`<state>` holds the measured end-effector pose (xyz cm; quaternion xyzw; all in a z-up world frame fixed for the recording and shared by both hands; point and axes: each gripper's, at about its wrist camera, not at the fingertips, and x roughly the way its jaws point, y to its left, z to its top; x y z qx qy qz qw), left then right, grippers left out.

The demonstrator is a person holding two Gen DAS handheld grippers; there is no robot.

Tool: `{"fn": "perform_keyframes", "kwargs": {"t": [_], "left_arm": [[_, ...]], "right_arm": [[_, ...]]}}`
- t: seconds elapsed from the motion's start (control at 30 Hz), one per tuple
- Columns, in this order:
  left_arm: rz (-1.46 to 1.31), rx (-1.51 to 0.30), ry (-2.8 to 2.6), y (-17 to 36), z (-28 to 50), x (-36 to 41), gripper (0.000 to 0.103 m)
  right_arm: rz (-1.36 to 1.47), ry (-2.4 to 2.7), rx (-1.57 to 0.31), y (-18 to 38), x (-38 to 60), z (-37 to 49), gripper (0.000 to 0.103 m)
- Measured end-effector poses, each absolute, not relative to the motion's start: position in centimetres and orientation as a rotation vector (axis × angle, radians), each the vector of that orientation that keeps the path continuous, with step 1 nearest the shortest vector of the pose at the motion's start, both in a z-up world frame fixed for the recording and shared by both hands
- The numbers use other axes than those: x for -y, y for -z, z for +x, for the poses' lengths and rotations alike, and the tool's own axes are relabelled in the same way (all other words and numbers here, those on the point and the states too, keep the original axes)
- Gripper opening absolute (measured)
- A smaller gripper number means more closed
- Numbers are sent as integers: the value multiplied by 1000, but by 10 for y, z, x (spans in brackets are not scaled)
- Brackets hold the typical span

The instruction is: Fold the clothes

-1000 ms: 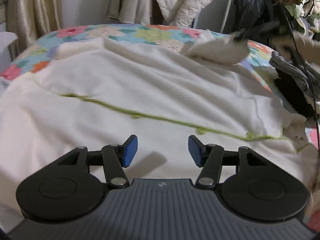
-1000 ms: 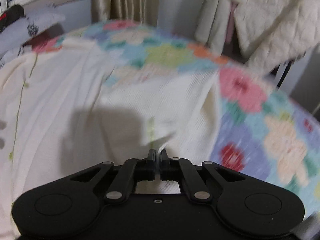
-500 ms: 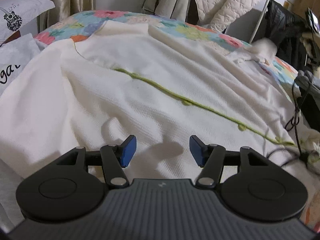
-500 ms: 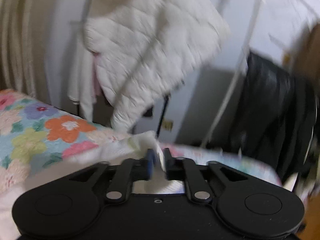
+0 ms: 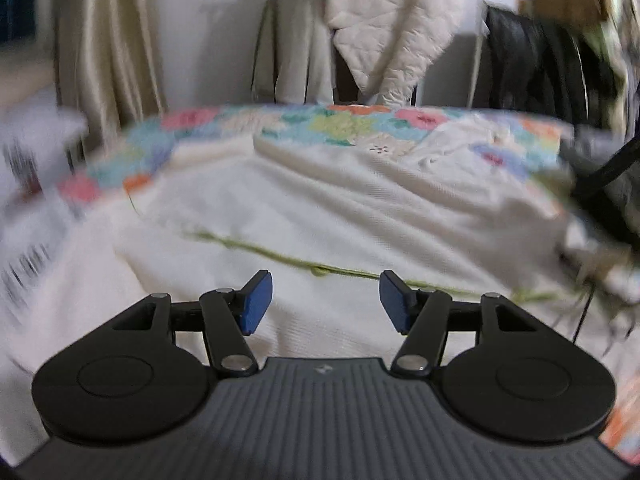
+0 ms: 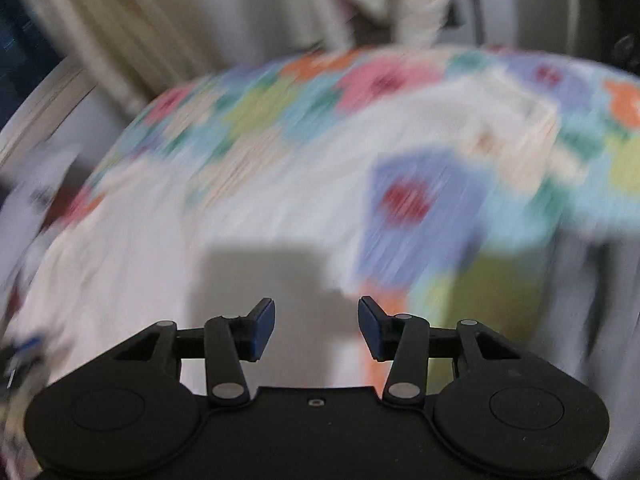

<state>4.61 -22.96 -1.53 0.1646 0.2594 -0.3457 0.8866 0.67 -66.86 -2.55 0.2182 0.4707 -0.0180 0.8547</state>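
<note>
Two grippers, both with jaws spread apart and nothing between the blue pads. Left gripper [image 5: 326, 300] hangs over the cream garment [image 5: 360, 208], which is a soft knit w/ a fine ribbed weave, spread wide over the bed and rumpled into shallow folds. A thin green trim line [image 5: 320, 266] runs across it from mid-left to lower right (slightly diagonal), so the garment's long axis lies roughly left-to-right in the left wrist view, w/ one straight folded edge toward the far side of the bed. Under it, the floral bedspread [image 5: 348, 124]: a patchwork of pink, green, blue and orange blooms, flat and quilted-looking.

Right gripper [image 6: 316, 330] sits above the same cream cloth [image 6: 168, 240] near its edge, where the bedspread [image 6: 420, 196] shows beside it; heavy blur in this view, so the weave can't be read.

Behind the bed: a pleated beige curtain [image 5: 104, 52], a puffy quilted cream jacket [image 5: 392, 28] hanging, and a dark coat [image 5: 536, 60] to the right.
</note>
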Motion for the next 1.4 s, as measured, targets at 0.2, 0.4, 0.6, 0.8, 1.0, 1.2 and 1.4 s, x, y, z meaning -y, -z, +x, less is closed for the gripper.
{"fn": "perform_keyframes", "kwargs": {"t": [0.2,0.4,0.6,0.8,1.0,1.2,1.4], "left_arm": [[585,-369,558,-27,17,228,67],[648,-378,402,-71,28,214,79],[464,-625,653,-61,47,245,78],[435,-882,808,-39,85,312,78],[408,-761,823,-13,135,343,78],[404,-613,848,16,172,364,78],[101,-789,800,51,215,383,76]], "right_arm": [[400,-168,-1006,-22,600,-96,53],[426,-196,-983,-107,616,-171,61],[359,-62,-821,-119,640,-181,65],[324,143,-653,-31,627,-94,65],[443,269,-745,49,671,49,65],[605,354,-770,99,731,116,66],[418,168,-768,104,711,140,26]]}}
